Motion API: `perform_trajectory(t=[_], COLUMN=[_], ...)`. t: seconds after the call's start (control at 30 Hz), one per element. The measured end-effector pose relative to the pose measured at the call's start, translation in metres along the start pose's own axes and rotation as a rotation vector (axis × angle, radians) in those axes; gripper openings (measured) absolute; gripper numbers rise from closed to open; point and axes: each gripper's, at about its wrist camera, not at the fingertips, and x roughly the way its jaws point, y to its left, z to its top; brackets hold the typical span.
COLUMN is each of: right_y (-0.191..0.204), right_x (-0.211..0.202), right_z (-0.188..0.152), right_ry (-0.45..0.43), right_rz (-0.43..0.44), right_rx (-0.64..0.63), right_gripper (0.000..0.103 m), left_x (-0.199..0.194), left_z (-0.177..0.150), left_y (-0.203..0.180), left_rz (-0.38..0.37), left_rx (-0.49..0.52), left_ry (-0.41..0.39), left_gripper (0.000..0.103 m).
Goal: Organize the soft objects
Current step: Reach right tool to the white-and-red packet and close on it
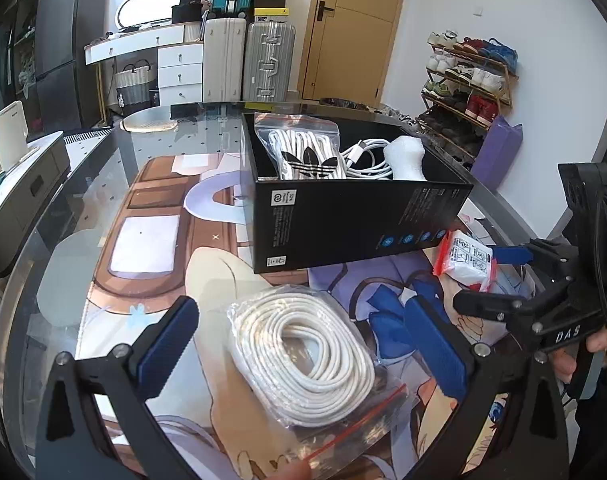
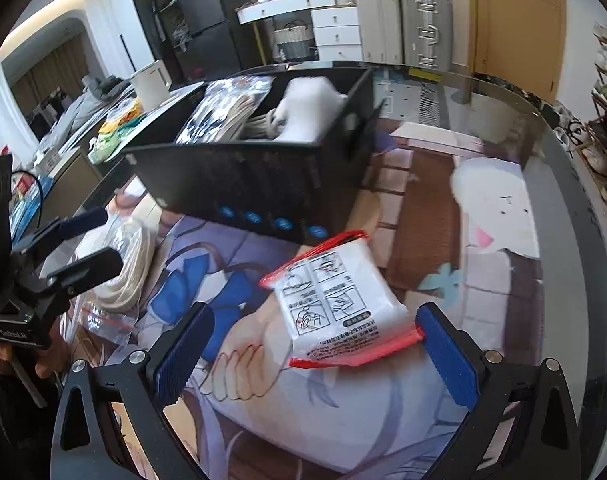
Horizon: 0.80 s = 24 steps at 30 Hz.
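Note:
A clear zip bag of coiled white cord (image 1: 303, 356) lies on the printed desk mat between the open fingers of my left gripper (image 1: 303, 344), not gripped. A white packet with red edges (image 2: 339, 312) lies on the mat between the open fingers of my right gripper (image 2: 315, 356); it also shows in the left wrist view (image 1: 467, 260). The black box (image 1: 355, 216) behind them holds a bag of white laces (image 1: 303, 152), a white cable (image 1: 367, 156) and a white foam piece (image 1: 407, 156). The box (image 2: 263, 176) and the cord bag (image 2: 123, 272) also show in the right wrist view.
The glass table's curved edge (image 1: 115, 152) runs left and behind. Suitcases (image 1: 247, 60), white drawers (image 1: 179, 72), a door and a shoe rack (image 1: 467, 80) stand beyond. A white kettle (image 1: 9, 132) sits on a side unit at left.

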Motion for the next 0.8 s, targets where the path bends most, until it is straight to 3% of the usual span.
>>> perform_trajectory(t=[0.17, 0.27, 0.5, 0.8], right_y=[0.013, 0.014, 0.004, 0.011], right_x=[0.001, 0.002, 0.009, 0.018], right_z=[-0.002, 0.0, 0.003, 0.003], right_ry=[0.007, -0.009, -0.012, 0.018], right_rz=[0.069, 0.068, -0.026, -0.121], right_rx=[-0.047, -0.036, 0.012, -0.029], right_gripper=[0.102, 0.102, 0.102, 0.101], left_x=[0.0, 0.0, 0.0, -0.001], left_z=[0.001, 0.001, 0.001, 0.001], left_y=[0.001, 0.003, 0.004, 0.005], left_rz=[-0.008, -0.013, -0.01, -0.011], left_rx=[-0.01, -0.02, -0.025, -0.025], left_ry=[0.005, 0.009, 0.008, 0.01], left_gripper=[0.103, 0.103, 0.103, 0.103])
